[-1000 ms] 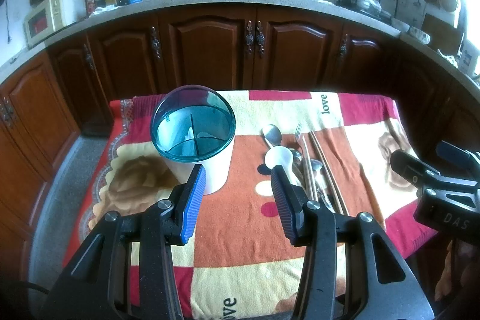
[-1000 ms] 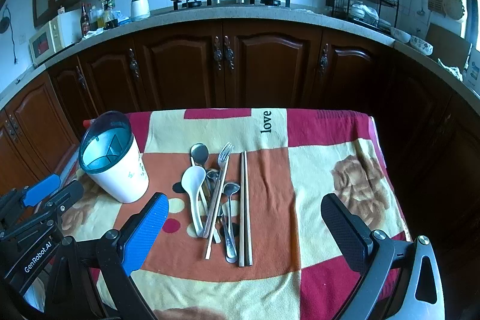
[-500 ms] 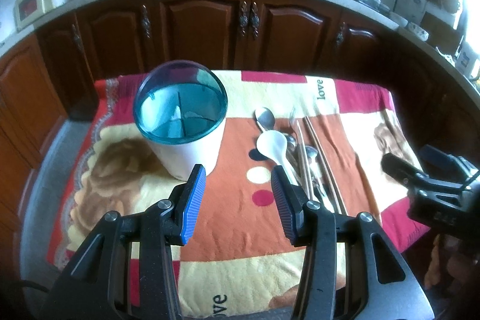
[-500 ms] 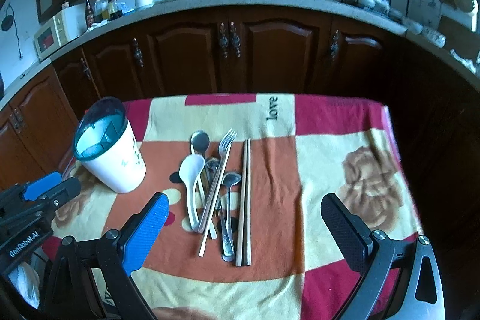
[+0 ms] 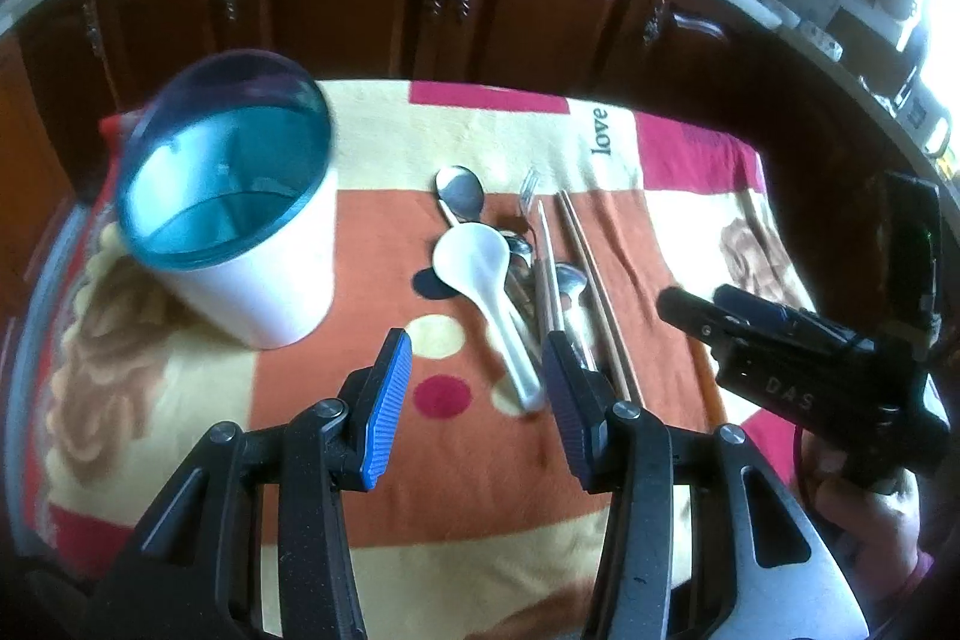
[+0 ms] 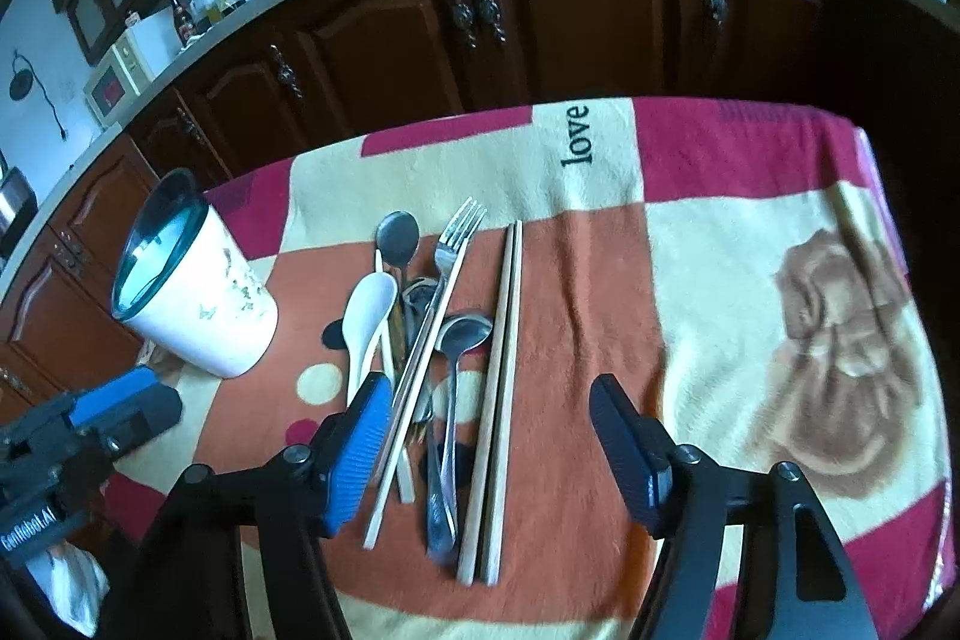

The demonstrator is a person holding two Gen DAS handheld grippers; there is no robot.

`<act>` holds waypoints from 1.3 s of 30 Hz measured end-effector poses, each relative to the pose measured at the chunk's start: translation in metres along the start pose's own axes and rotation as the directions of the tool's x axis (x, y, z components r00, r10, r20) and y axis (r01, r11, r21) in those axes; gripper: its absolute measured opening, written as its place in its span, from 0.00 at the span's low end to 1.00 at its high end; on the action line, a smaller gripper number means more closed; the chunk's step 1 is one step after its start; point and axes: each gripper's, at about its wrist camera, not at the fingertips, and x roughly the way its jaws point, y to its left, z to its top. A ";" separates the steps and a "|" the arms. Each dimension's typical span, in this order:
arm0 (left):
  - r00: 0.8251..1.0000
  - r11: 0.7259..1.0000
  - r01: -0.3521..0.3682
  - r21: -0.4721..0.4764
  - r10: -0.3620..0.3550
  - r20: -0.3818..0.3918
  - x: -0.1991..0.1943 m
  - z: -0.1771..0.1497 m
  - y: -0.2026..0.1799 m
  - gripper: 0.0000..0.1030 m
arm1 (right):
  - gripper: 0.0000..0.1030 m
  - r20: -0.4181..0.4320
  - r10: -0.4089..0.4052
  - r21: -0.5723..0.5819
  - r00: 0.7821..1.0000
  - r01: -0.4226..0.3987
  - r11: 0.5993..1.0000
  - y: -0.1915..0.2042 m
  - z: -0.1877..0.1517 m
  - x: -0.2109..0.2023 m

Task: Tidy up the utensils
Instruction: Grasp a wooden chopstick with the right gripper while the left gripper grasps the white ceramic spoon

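Observation:
A white utensil holder with a teal rim [image 5: 240, 232] stands at the left of the table; it also shows in the right wrist view [image 6: 192, 304]. A pile of utensils lies mid-table: a white ceramic spoon [image 6: 366, 322], metal spoons [image 6: 397, 238], a fork [image 6: 456, 238] and wooden chopsticks [image 6: 501, 382]. The white spoon [image 5: 480, 274] lies just ahead of my left gripper [image 5: 474, 388], which is open and empty. My right gripper [image 6: 486, 436] is open and empty, hovering low over the near ends of the chopsticks and spoon handles.
A red, orange and cream patterned cloth [image 6: 720, 232] covers the table. Dark wooden cabinets [image 6: 540, 22] and a countertop with a pot, bottles and a microwave [image 6: 114, 76] stand behind. The right gripper's body [image 5: 780, 358] shows at the right of the left wrist view.
Both grippers have moved forward and down toward the utensil pile. The right gripper's jaws have narrowed from very wide to a smaller opening. The utensils have not moved.

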 end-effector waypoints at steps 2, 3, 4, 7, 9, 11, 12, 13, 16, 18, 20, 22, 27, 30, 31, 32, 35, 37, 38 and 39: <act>0.999 1.000 0.005 -0.020 -0.006 -0.038 0.018 0.004 -0.002 0.44 | 0.59 -0.010 0.024 -0.001 1.000 -0.024 1.000 -0.004 0.003 0.008; 0.998 0.999 0.009 -0.037 -0.011 -0.056 0.028 0.006 -0.003 0.44 | 0.58 -0.017 0.033 -0.002 0.999 -0.033 0.999 -0.006 0.005 0.011; 0.998 0.999 0.008 -0.047 -0.011 -0.067 0.033 0.008 -0.003 0.44 | 0.58 -0.020 0.045 -0.005 0.999 -0.045 0.999 -0.008 0.008 0.016; 0.995 0.998 0.000 -0.064 -0.006 -0.096 0.056 0.014 -0.005 0.43 | 0.56 -0.023 0.047 -0.010 0.999 -0.047 0.999 -0.014 0.017 0.029; 0.994 0.997 -0.012 -0.074 0.004 -0.107 0.069 0.017 -0.006 0.43 | 0.53 -0.034 0.064 -0.001 0.997 -0.064 0.998 -0.019 0.024 0.038; 0.993 0.996 -0.015 -0.091 0.004 -0.121 0.081 0.020 -0.004 0.43 | 0.51 -0.042 0.081 0.007 0.996 -0.081 0.997 -0.024 0.030 0.047; 0.992 0.995 -0.023 -0.097 0.010 -0.128 0.087 0.022 -0.003 0.44 | 0.51 -0.048 0.083 0.006 0.995 -0.083 0.997 -0.025 0.033 0.053; 0.991 0.995 -0.025 -0.101 0.012 -0.133 0.092 0.023 -0.001 0.43 | 0.48 -0.056 0.082 0.003 0.995 -0.082 0.997 -0.026 0.034 0.058; 0.989 0.994 -0.033 -0.108 0.017 -0.150 0.104 0.024 0.001 0.43 | 0.41 -0.091 0.062 0.000 0.994 -0.062 0.998 -0.028 0.039 0.076; 0.987 0.992 -0.032 -0.119 0.013 -0.161 0.112 0.026 0.004 0.43 | 0.37 -0.102 0.056 -0.001 0.993 -0.057 0.998 -0.029 0.041 0.086; 0.986 0.991 -0.030 -0.131 0.009 -0.164 0.117 0.028 0.006 0.43 | 0.31 -0.120 0.044 -0.010 0.992 -0.046 0.999 -0.029 0.042 0.094; 0.985 0.990 -0.031 -0.135 0.008 -0.173 0.122 0.030 0.007 0.43 | 0.28 -0.130 0.017 -0.027 0.991 -0.021 0.999 -0.028 0.043 0.100; 0.982 0.991 -0.027 -0.132 0.002 -0.188 0.129 0.031 0.005 0.43 | 0.27 -0.147 -0.019 -0.064 0.989 0.010 0.998 -0.023 0.049 0.113; 0.982 0.992 -0.025 -0.123 0.002 -0.188 0.131 0.033 0.003 0.43 | 0.27 -0.173 -0.038 -0.103 0.984 0.021 0.995 -0.018 0.052 0.116; 0.982 0.992 -0.024 -0.121 0.001 -0.189 0.131 0.033 0.004 0.43 | 0.27 -0.184 -0.035 -0.108 0.982 0.015 0.994 -0.017 0.052 0.117; 0.982 0.993 -0.025 -0.119 0.002 -0.189 0.132 0.033 0.004 0.43 | 0.26 -0.188 -0.038 -0.116 0.982 0.016 0.993 -0.017 0.051 0.118; 0.984 0.993 -0.023 -0.112 0.003 -0.178 0.135 0.035 0.000 0.40 | 0.25 -0.186 -0.076 -0.133 0.980 0.052 0.990 -0.014 0.056 0.122; 0.982 0.994 -0.009 -0.110 -0.012 -0.188 0.136 0.037 -0.002 0.33 | 0.22 -0.176 -0.111 -0.155 0.978 0.084 0.984 -0.008 0.060 0.128; 0.981 0.994 -0.001 -0.107 -0.020 -0.191 0.136 0.038 -0.003 0.32 | 0.22 -0.178 -0.125 -0.170 0.976 0.095 0.981 -0.005 0.061 0.131; 0.981 0.995 0.007 -0.102 -0.026 -0.190 0.134 0.038 -0.004 0.30 | 0.22 -0.175 -0.138 -0.185 0.975 0.105 0.977 -0.004 0.061 0.131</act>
